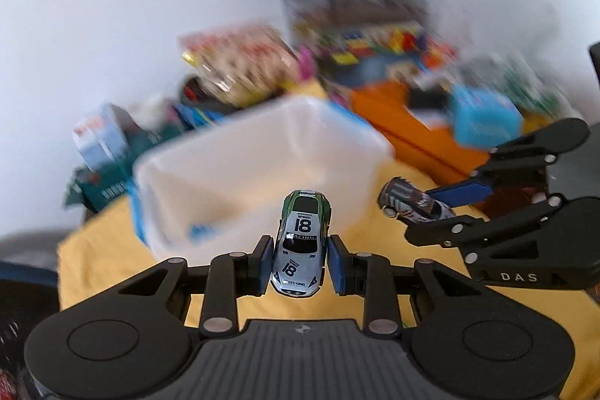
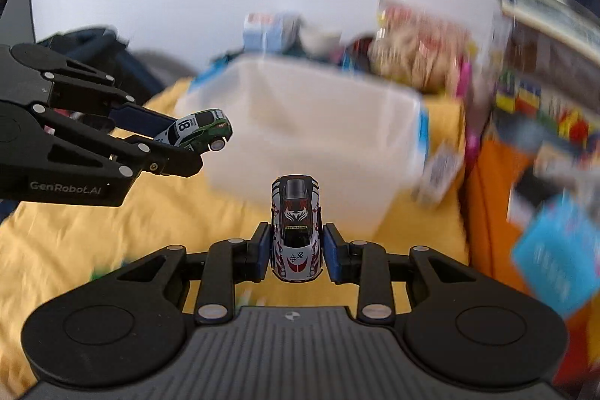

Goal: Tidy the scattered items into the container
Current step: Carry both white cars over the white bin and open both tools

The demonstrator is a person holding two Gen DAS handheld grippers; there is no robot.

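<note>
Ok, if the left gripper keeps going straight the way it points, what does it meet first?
Probably the translucent plastic container: its near wall lies just ahead of the number 18 toy car that the left gripper holds. Depth is unclear.

wall (image 1: 112, 6) – plain white | yellow cloth (image 2: 56, 250) – covers surface | clutter blurred

Bright even daylight; background motion-blurred, perhaps defocused; fisheye bending edges.

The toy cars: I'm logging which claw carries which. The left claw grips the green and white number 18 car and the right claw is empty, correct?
Not quite. The left claw does grip the number 18 car, but the right claw is not empty: the right wrist view shows it gripping a silver, red and black race car.
</note>
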